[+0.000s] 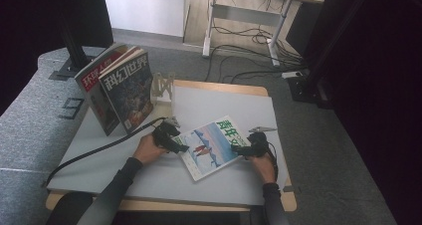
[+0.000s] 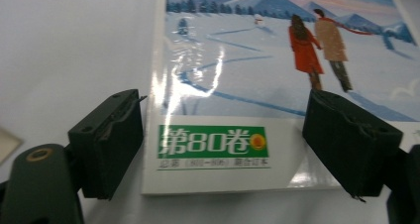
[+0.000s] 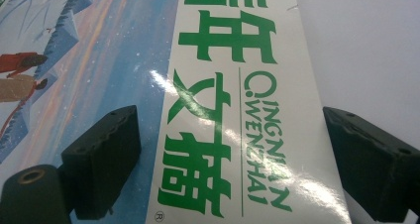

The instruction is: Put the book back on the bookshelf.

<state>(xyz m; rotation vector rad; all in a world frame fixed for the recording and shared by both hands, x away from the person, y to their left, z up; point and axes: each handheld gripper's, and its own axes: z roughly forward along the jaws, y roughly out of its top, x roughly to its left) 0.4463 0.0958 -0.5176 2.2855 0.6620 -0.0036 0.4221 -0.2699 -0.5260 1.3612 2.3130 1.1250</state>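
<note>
Right gripper [image 3: 233, 159] jaws apart over magazine [image 3: 223, 85] cover's white title strip, green lettering.

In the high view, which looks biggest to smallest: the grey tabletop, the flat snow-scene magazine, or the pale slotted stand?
1. Grey tabletop, by far.
2. Flat snow-scene magazine.
3. Pale slotted stand, though it sits farther from the camera, which shrinks it somewhat.

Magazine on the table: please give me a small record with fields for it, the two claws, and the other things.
magazine: flat on the table, snowy cover up
left claw: open, jaws either side of the magazine's lower corner
right claw: open, jaws astride the green title strip
grip: pads not pressing in either claw
books: two standing at the far left against a stand
stand: pale, behind the books
</note>
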